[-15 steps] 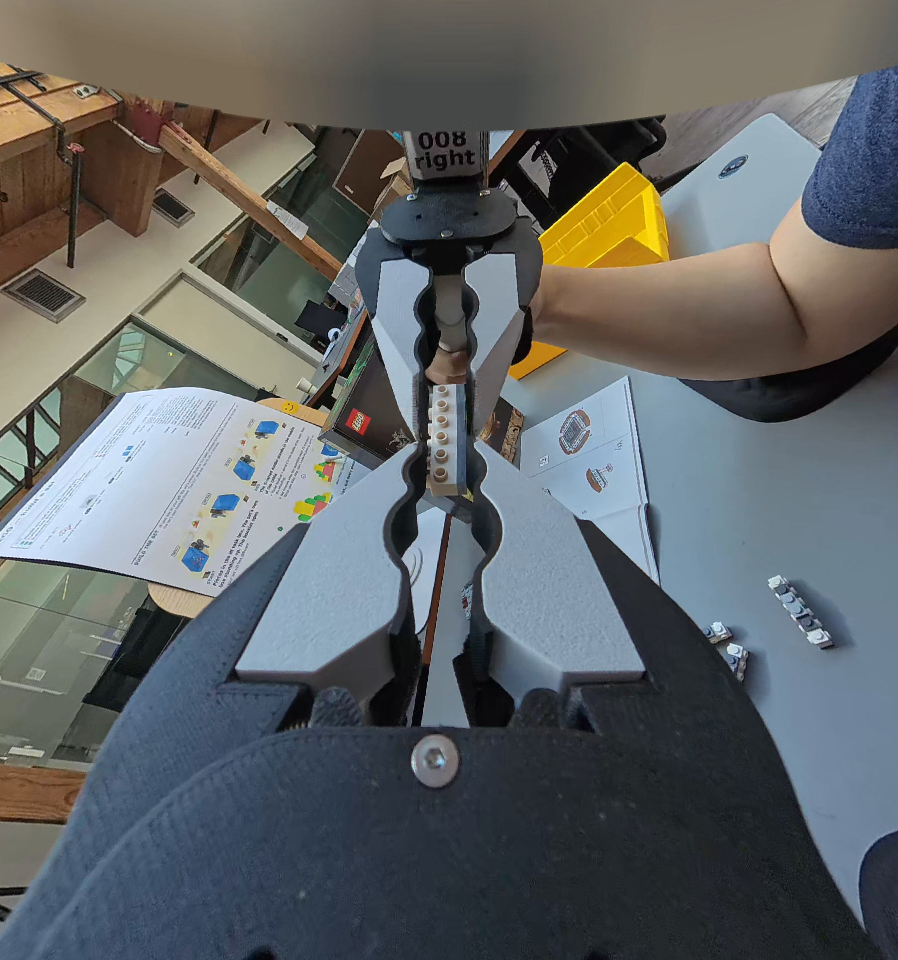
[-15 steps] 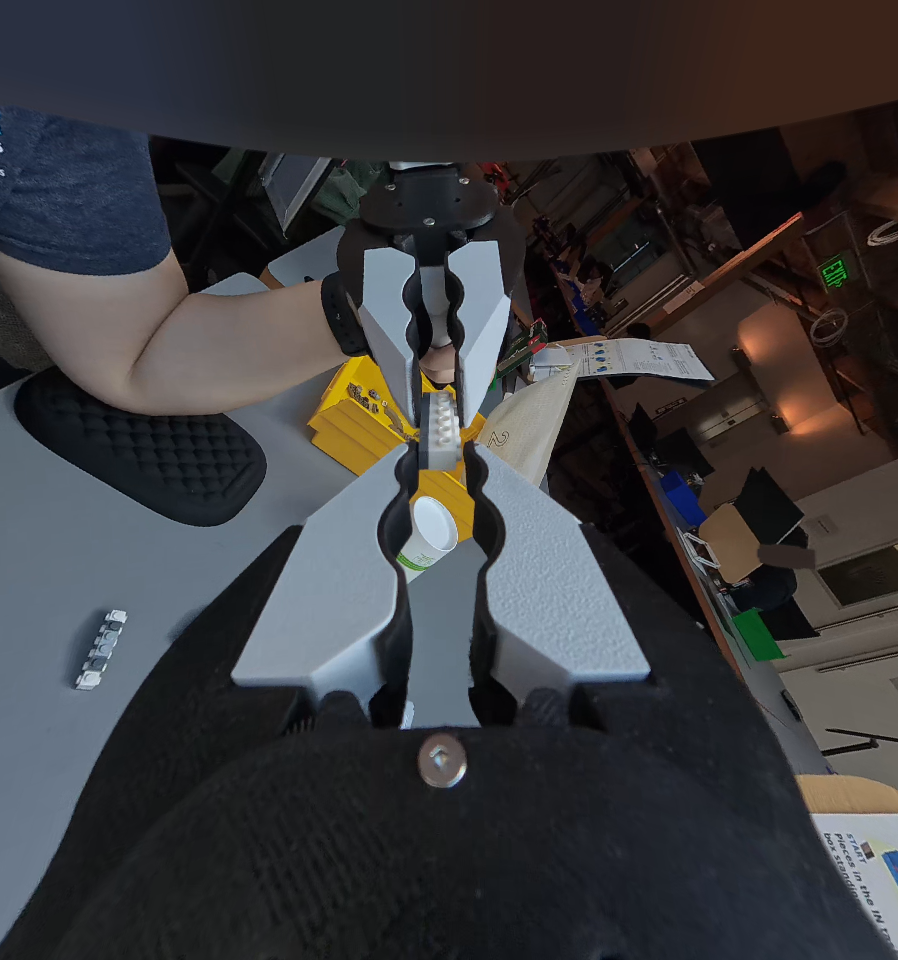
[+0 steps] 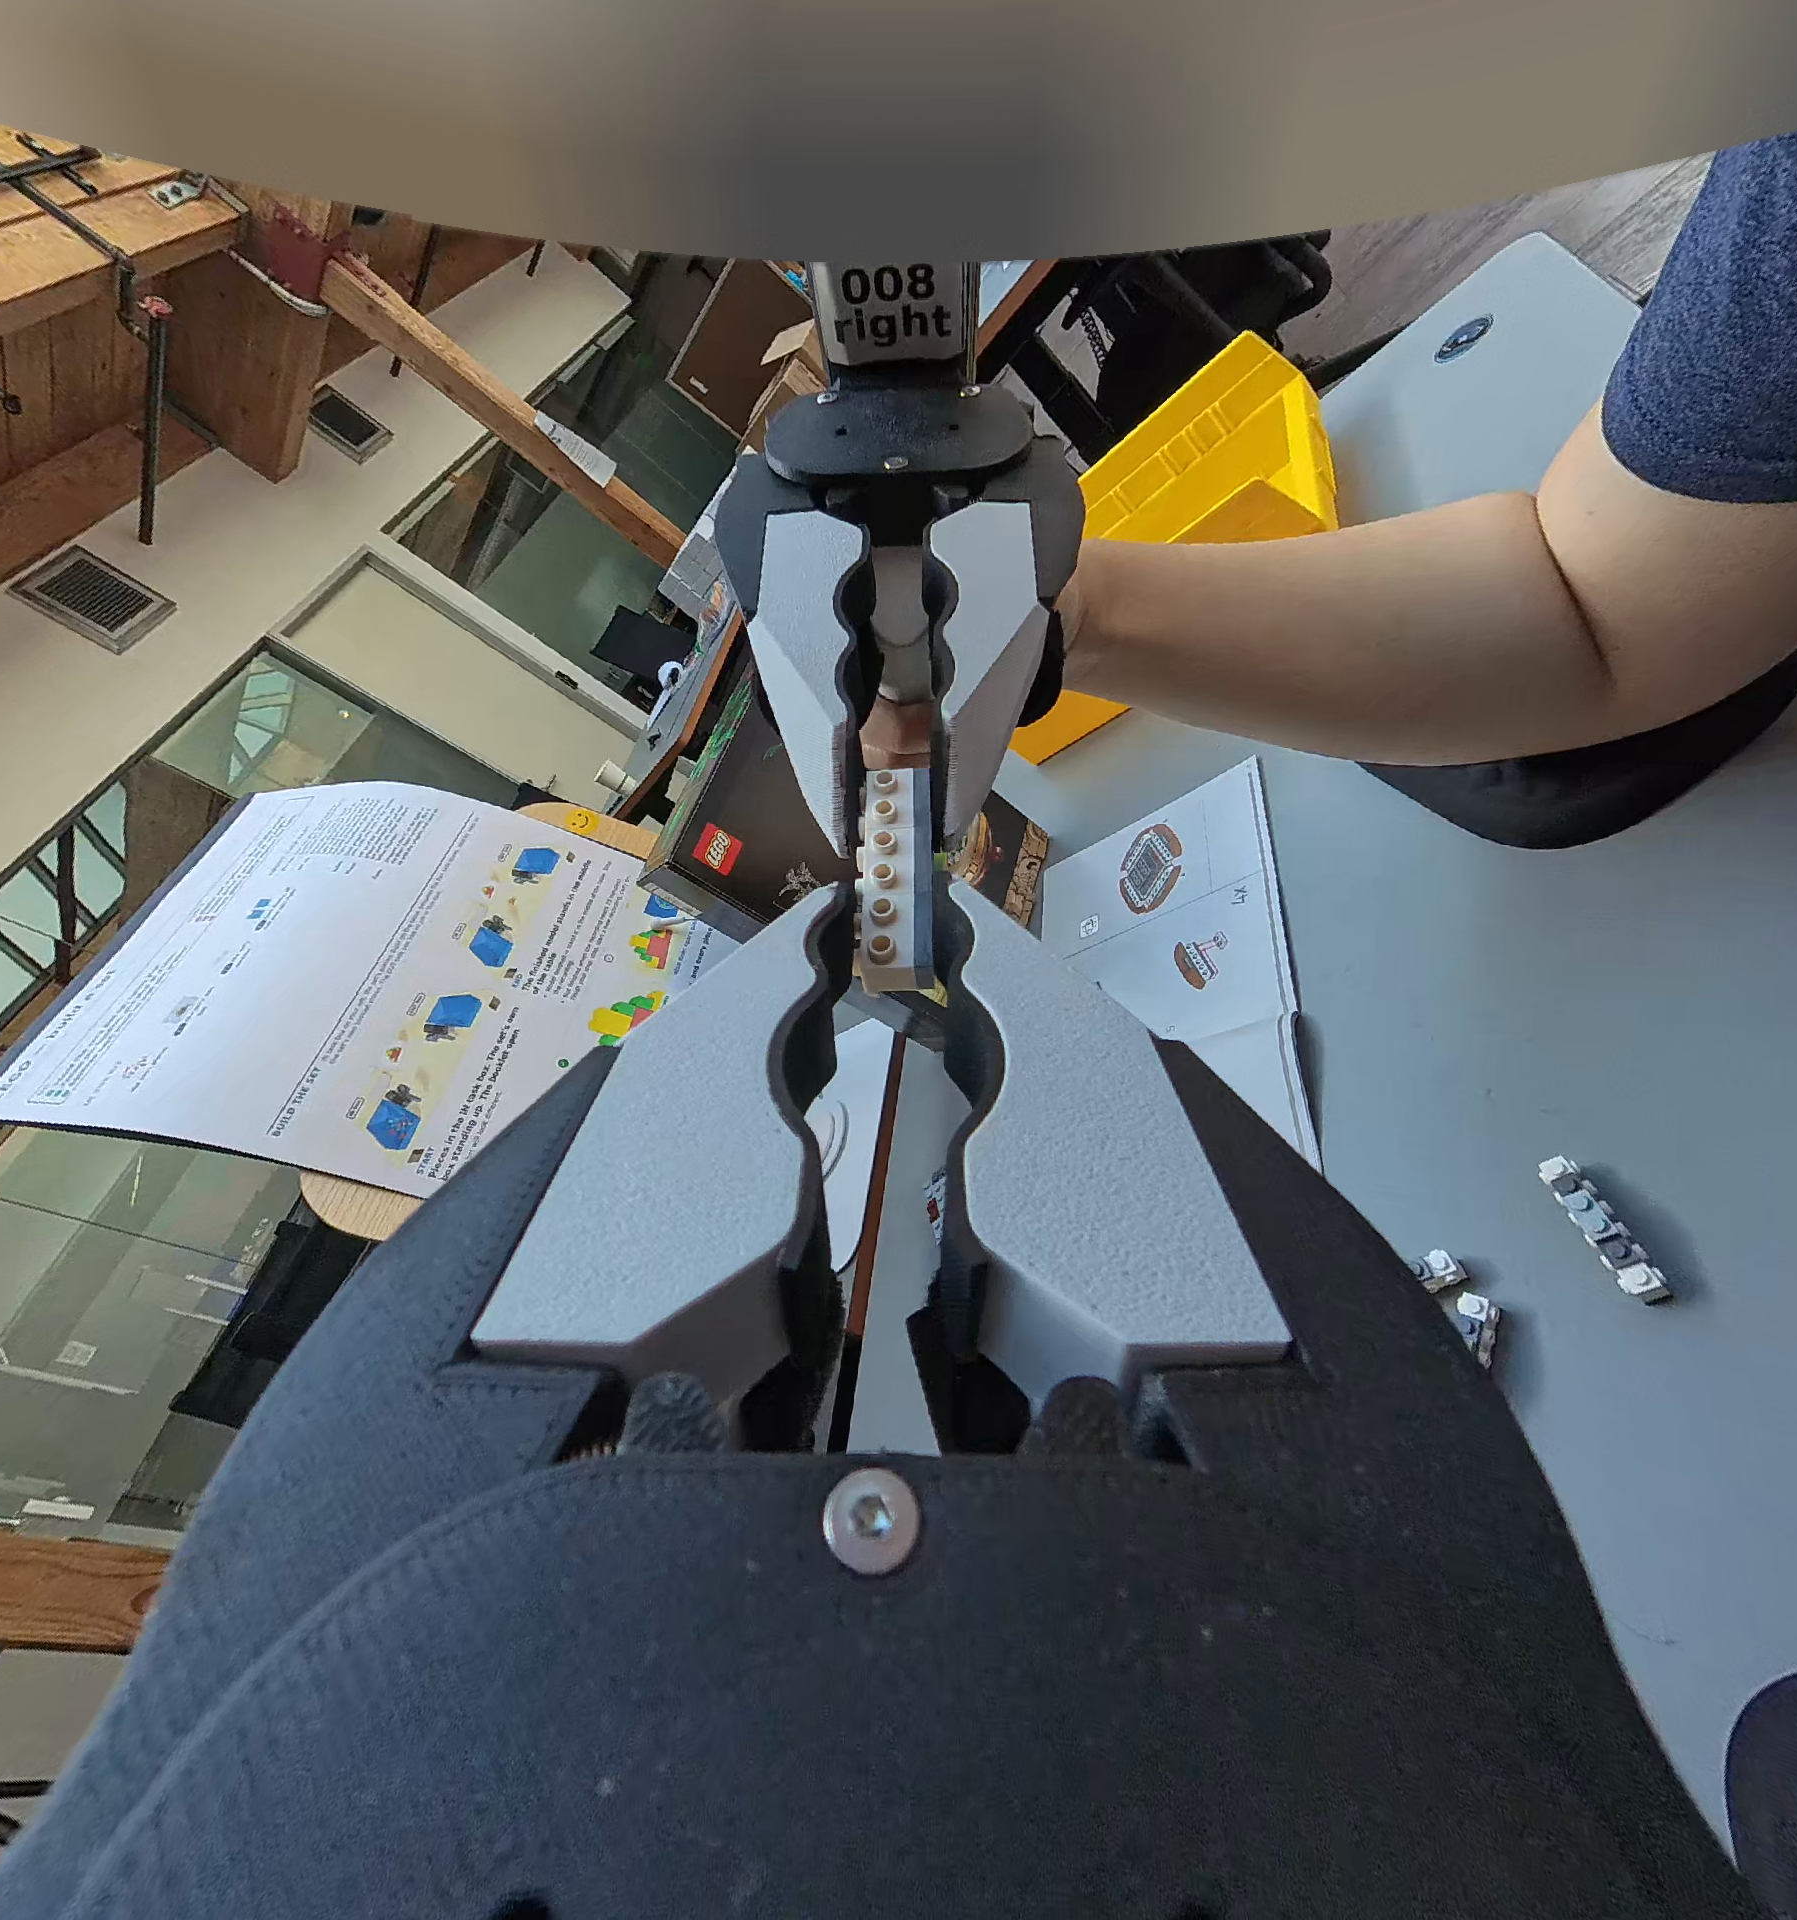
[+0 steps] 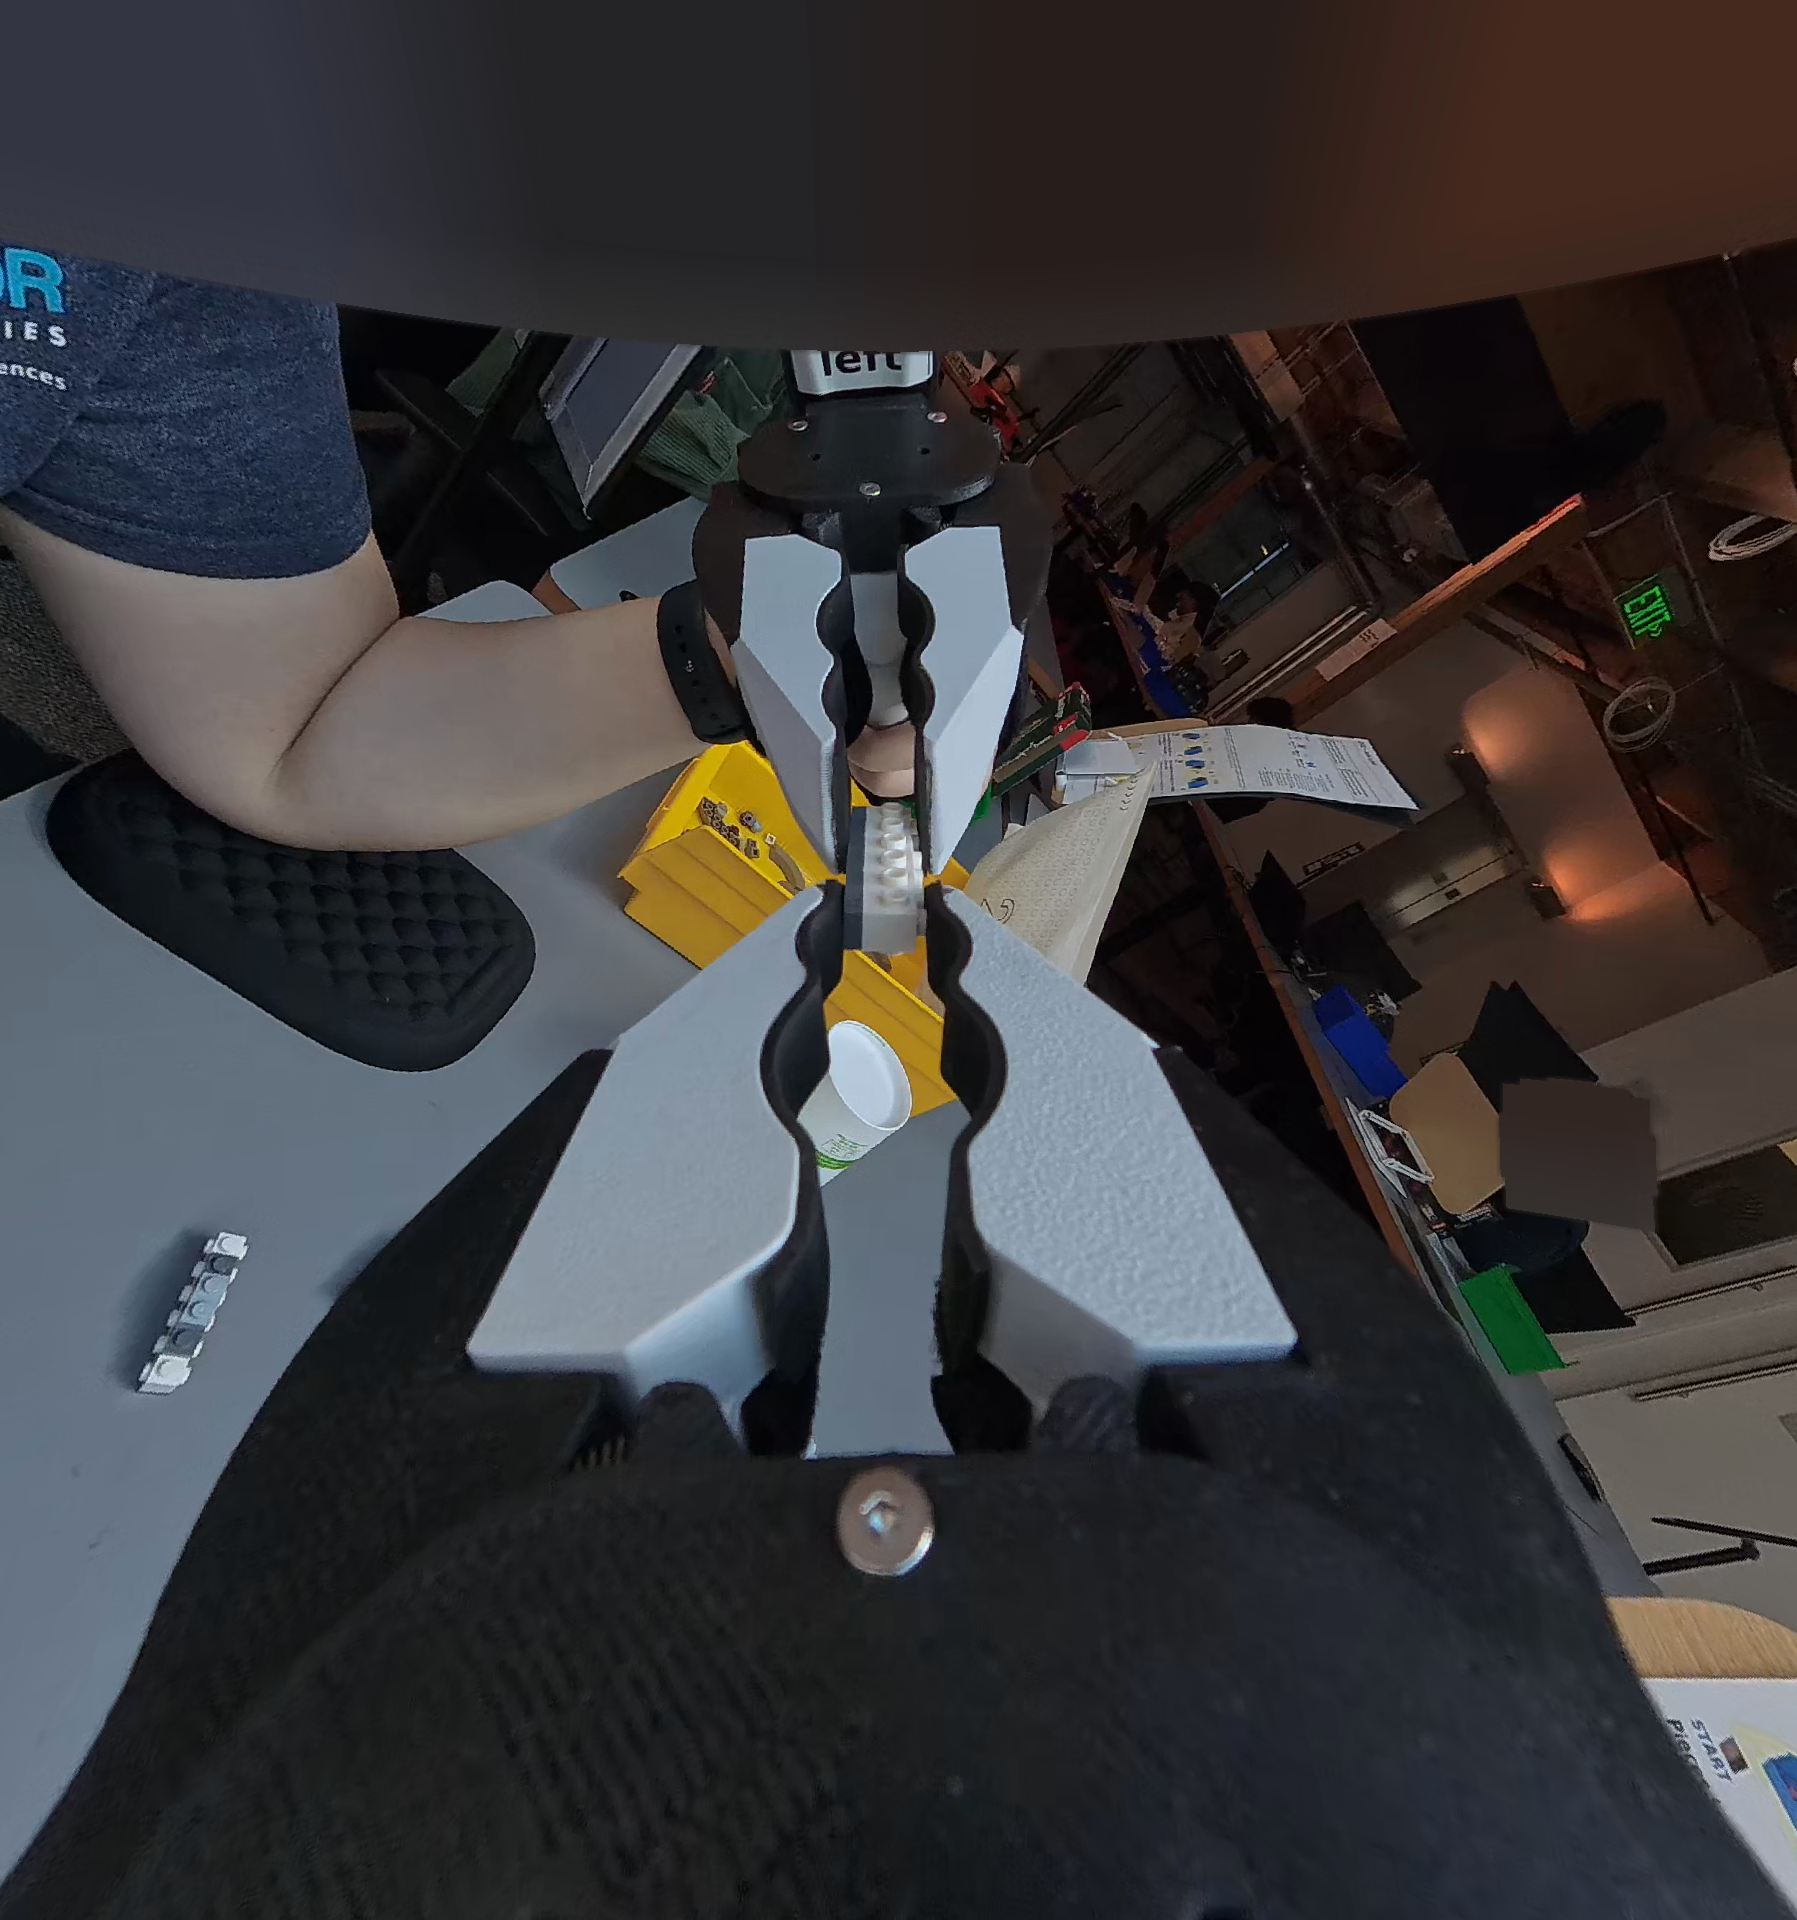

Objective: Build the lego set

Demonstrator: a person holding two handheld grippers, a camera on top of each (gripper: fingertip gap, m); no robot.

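Left wrist view: left tongs (image 3: 889,940) and right tongs (image 3: 894,821) meet tip to tip above the grey bench (image 3: 1559,1039), both clamped on 1 brick strip (image 3: 892,894).
Brick strip: tan and white studs over a dark layer, held in the air between the 2 tongs.
Right wrist view: same brick strip (image 4: 889,878) gripped at the near end by the right tongs (image 4: 878,914) and at the far end by the left tongs (image 4: 878,821).
Loose pieces: grey plate strip (image 3: 1606,1226) on the bench, right of the brick strip; 2 small grey bits (image 3: 1455,1294) near it.
Instruction booklet (image 3: 1185,914): open, just right of the brick strip.
Yellow bin (image 4: 728,873): behind the brick strip.
White cup (image 4: 858,1091): beside the yellow bin.
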